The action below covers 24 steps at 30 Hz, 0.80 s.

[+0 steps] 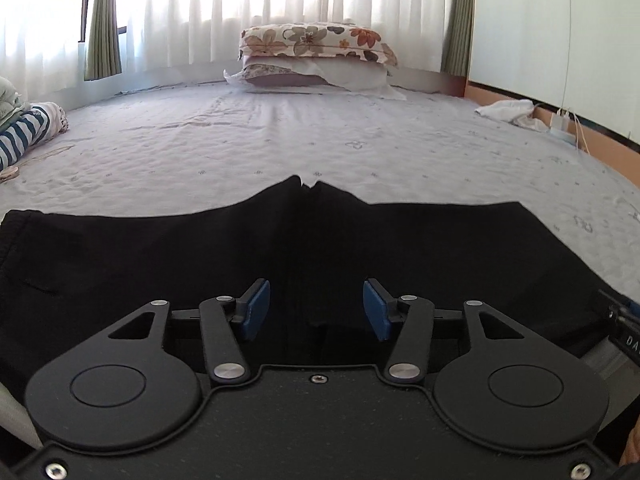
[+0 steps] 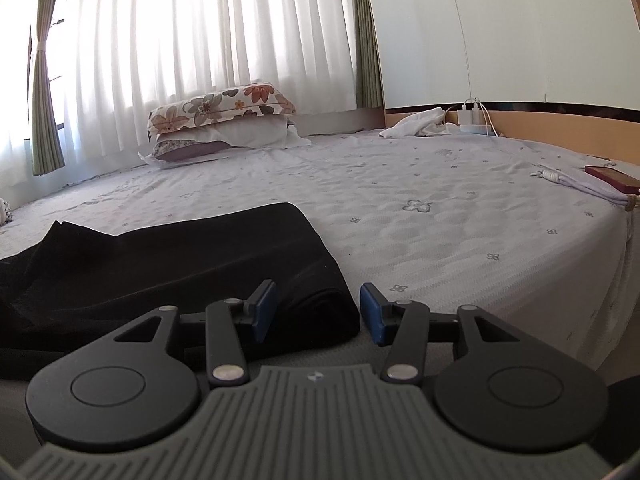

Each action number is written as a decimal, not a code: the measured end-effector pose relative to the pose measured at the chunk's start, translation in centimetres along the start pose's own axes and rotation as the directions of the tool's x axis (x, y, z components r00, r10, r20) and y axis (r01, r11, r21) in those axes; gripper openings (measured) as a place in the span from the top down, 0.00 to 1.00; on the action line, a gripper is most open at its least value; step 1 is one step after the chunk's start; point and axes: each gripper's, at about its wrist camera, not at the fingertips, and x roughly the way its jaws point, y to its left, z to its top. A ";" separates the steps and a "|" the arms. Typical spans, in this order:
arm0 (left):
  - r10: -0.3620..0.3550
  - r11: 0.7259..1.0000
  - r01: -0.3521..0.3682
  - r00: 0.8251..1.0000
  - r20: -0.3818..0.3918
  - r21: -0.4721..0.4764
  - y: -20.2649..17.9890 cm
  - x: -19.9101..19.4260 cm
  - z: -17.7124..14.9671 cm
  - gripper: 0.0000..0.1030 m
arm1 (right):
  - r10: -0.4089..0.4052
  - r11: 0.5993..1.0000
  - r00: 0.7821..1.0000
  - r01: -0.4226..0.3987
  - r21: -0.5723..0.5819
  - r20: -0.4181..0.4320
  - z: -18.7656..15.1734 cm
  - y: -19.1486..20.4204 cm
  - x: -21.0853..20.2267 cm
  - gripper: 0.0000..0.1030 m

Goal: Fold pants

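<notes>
- Left wrist view: the left claw (image 1: 316, 306) stands open, its blue pads apart above the black pants (image 1: 160, 256), gripping nothing. The pants lie flat across the near bed (image 1: 320, 140), matte, with a small notch at their far edge. The sheet is pale and puckered.
- Right wrist view: the right claw (image 2: 318, 312) is open around the rounded folded end of the pants (image 2: 180, 264), pads not pressing. Floral pillows (image 2: 220, 110) sit stacked by pleated curtains (image 2: 200, 32).
</notes>
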 end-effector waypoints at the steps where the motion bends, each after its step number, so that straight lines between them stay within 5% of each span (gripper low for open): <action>1: 0.001 1.000 -0.001 1.000 -0.020 -0.004 0.1 0.1 -0.3 0.56 | -0.016 1.000 1.000 0.016 -0.013 -0.006 0.0 0.1 0.1 0.41; 5: 0.010 0.999 -0.014 0.994 -0.108 -0.040 0.4 0.6 -2.1 0.56 | -0.069 0.996 0.997 0.068 -0.061 -0.020 -0.1 0.4 0.2 0.35; 15: -0.007 0.998 -0.001 0.993 -0.115 -0.064 0.8 -0.5 -2.7 0.56 | -0.150 0.987 0.983 0.143 -0.079 -0.104 0.5 -0.4 0.9 0.21; 20: -0.035 0.995 0.026 0.994 -0.100 -0.092 1.6 -1.5 -2.3 0.56 | -0.091 0.995 0.994 0.088 -0.047 -0.061 1.9 -0.2 -0.9 0.20; 24: -0.037 0.993 0.033 0.999 -0.029 -0.111 2.7 -3.1 -1.4 0.45 | 0.022 0.996 1.000 -0.022 -0.087 -0.004 2.8 3.0 -2.5 0.20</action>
